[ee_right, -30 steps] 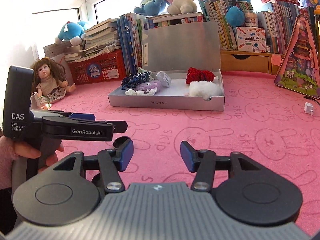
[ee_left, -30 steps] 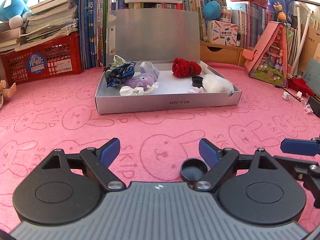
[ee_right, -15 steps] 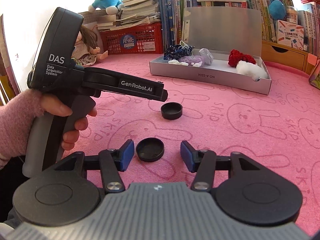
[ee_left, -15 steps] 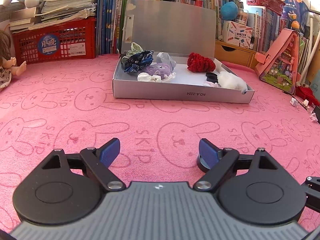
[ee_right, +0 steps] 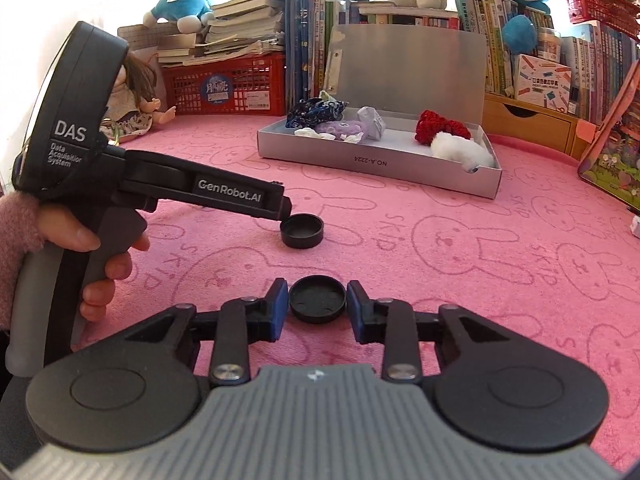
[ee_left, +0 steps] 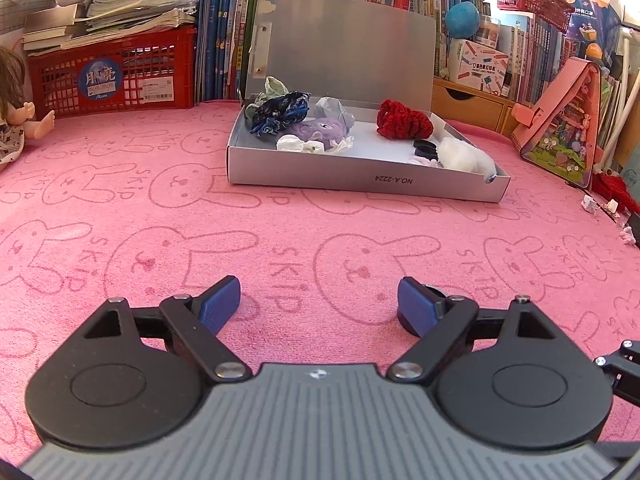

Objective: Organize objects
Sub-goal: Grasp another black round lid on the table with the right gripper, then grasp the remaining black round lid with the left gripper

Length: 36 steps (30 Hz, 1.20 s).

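**Two black caps on the pink mat, one between the right tool's pads**

The right tool [ee_right: 317,306] is sitting low over the pink mat [ee_right: 460,272] with its blue pads closing in on a black cap [ee_right: 317,300] lying open side up near the mat's front edge. The pads are flanking the cap on both sides, very close; whether they are actually pressing on it cannot be told.

The left tool [ee_left: 319,300] is resting with its fingers wide apart, gripping nothing. A second black cap [ee_right: 302,231] is lying just beside its tip in the right wrist view; in the left wrist view that cap is mostly hiding behind the right finger [ee_left: 416,307].

Toward the mat's back edge, a silver box [ee_left: 360,178] is standing with its lid raised. Inside it are lying a dark blue scrunchie [ee_left: 280,114], a purple plush [ee_left: 320,132], a red scrunchie [ee_left: 404,122], a white puff [ee_left: 464,156] and small black pieces [ee_left: 425,148].

A doll [ee_right: 132,108] is sitting at the mat's left edge, beside a red basket [ee_left: 112,76].
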Available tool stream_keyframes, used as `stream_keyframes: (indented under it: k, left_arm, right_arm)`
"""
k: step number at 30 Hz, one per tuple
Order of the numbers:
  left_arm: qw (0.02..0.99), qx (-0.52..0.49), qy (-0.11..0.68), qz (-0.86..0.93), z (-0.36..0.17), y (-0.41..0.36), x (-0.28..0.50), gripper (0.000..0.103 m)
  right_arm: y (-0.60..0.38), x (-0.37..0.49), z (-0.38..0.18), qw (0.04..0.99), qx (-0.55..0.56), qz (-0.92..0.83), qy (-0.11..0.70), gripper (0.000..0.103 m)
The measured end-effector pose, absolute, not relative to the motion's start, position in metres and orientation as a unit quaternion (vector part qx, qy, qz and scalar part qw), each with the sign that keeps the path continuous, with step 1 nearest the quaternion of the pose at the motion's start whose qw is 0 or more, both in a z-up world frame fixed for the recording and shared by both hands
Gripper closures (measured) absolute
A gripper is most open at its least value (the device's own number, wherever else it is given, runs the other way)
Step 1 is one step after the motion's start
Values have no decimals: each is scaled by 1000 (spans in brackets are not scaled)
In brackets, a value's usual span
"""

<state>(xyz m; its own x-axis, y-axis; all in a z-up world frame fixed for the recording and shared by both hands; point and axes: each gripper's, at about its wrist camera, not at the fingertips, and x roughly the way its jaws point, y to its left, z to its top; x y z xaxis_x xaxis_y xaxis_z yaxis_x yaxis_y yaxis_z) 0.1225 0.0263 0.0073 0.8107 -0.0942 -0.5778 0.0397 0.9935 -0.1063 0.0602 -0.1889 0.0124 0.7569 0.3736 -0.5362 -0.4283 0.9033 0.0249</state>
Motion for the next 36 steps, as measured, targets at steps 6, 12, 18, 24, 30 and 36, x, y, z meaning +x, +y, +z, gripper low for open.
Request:
stream_keyframes:
  k: [6,12,18,24,30,36]
  left_arm:
    - [954,-33,295,-49,7,12,113,14]
    - [954,-16,293,-66,3,-9,110,14]
    - [954,-5,289,-76,2,-24,112,14]
    - [954,17,293,-66,-3,-32,114,14]
    - [954,20,292,-62,-4,-32,114,15]
    - [958,14,283,-44,-4,-29,110,27]
  right_arm:
    - [-214,82,12,951,-18,128,282,66]
    - [-228,94,10,955,-1,85,285,66]
    - [-226,99,12,956,-3,70,284,66]
    - [-224,106,12,956,-1,59,288,65]
    - [-223,107,10,955,-2,57,291,64]
    - [-209,111,10,954,-16,57,293,65]
